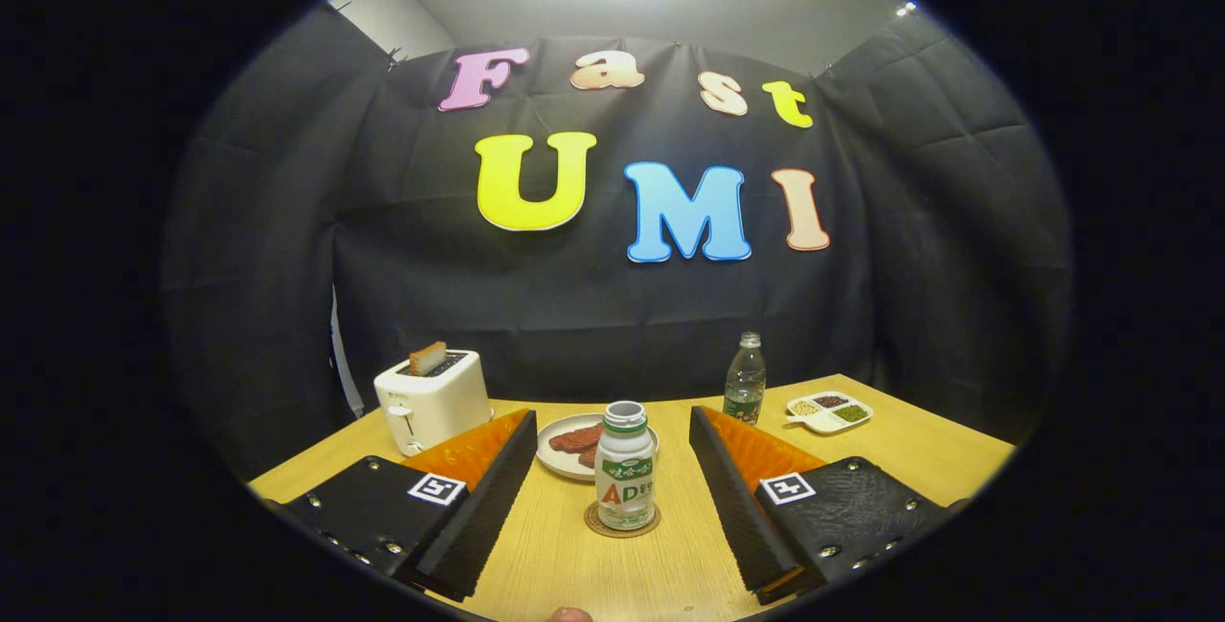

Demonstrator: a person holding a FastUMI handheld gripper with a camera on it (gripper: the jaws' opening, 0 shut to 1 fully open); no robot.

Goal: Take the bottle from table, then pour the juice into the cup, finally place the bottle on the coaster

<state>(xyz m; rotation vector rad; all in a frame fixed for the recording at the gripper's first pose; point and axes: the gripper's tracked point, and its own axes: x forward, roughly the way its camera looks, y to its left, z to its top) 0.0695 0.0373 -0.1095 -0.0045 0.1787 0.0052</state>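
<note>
Spreading across the lower part of the gripper view is a pale wooden table [900,450], backed by a black cloth wall [593,297] that wraps round on both sides, with a grey ceiling and a bright light above it.

The gripper [612,431] has its fingers spread wide, touching nothing. Between them, standing apart from both, is the bottle [625,469]: white, with a green band below its open neck. It stands upright, long axis vertical, mouth pointing straight up, and it sits on the round coaster [622,523], whose rim shows around its base.

Just beyond the bottle, still between the fingertips, lies a white plate [553,455] with dark red slices on it. Beyond the left finger stands a white toaster [433,400] with a piece of toast [428,358] sticking up from its slot. Beyond the right finger stands a clear water bottle [745,380], upright, and just to its right a white divided dish [829,411] holds small heaps of grains in separate compartments. Nearest the camera, behind the fingers, a fingertip [571,614] of the person peeks in.
</note>
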